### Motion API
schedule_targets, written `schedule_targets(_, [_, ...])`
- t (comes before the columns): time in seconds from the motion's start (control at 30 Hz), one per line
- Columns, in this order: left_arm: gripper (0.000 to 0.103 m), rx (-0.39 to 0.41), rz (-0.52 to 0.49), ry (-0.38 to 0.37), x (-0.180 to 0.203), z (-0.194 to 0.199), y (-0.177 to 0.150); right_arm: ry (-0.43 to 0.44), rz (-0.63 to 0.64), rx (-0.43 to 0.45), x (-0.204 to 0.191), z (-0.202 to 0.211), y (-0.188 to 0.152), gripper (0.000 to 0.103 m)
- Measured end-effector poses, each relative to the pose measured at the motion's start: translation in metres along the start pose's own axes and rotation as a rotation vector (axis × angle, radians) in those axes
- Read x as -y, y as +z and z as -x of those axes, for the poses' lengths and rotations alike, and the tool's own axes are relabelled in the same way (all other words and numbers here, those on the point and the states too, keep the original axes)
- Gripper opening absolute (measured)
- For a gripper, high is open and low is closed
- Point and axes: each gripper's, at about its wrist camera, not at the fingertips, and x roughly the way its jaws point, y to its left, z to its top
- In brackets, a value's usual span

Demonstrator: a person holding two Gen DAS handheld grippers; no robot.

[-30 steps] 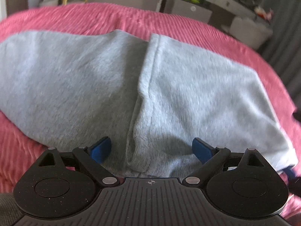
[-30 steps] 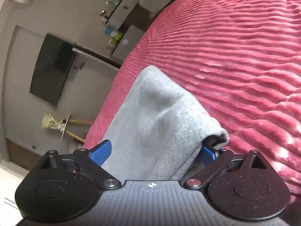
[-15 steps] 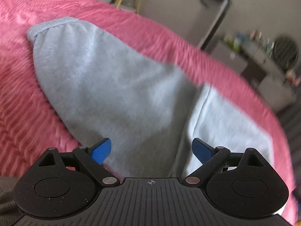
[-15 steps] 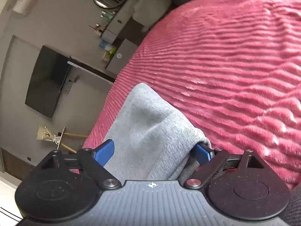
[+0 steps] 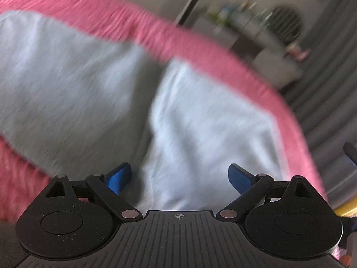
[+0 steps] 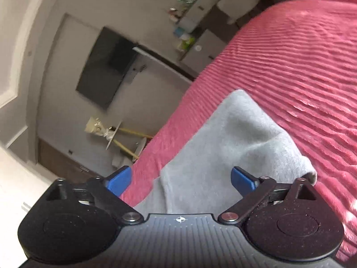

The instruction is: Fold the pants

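Observation:
Grey sweatpants (image 5: 93, 93) lie spread on a pink ribbed bedspread (image 5: 200, 49); the left wrist view is motion-blurred. My left gripper (image 5: 179, 178) is open, its blue pads wide apart just above the cloth near a seam between two grey panels. In the right wrist view a folded end of the grey pants (image 6: 234, 147) lies on the bedspread (image 6: 301, 78). My right gripper (image 6: 180, 179) is open over that end, with cloth between the pads but not pinched.
Beyond the bed's edge stand a dresser with small items (image 5: 256, 35), a round mirror (image 5: 287, 24), a wall-mounted TV (image 6: 104, 67) and a small table with yellow legs (image 6: 120, 136). A grey curtain (image 5: 330, 84) hangs at the right.
The left gripper swung back toward the right, bringing the seam under its pads. The right gripper shifted so the pants end lies more to its right; its right pad no longer tucks under the cloth edge.

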Motion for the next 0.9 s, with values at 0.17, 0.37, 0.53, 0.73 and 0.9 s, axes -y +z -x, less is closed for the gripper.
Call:
schedule_targets(0.17, [0.097,0.018,-0.016,0.083,0.0,-0.002,0.0,-0.221,-0.049,-0.058,0.041,-0.03,0.003,0.094])
schedule_targets(0.37, [0.097,0.114,0.162,0.148,-0.038,0.02,0.02,-0.25,0.075,-0.027,0.027,-0.032,0.0,0.096])
schedule_targets(0.53, [0.097,0.18,0.352,0.1,-0.109,0.051,0.048,-0.248,0.078,-0.037,0.03,-0.032,0.002,0.097])
schedule_targets(0.73, [0.097,0.255,0.554,0.043,-0.216,0.086,0.052,-0.223,0.039,-0.028,0.036,-0.033,-0.001,0.097])
schedule_targets(0.9, [0.097,0.306,0.708,-0.058,-0.275,0.086,0.051,-0.242,0.09,-0.032,0.032,-0.039,-0.004,0.097])
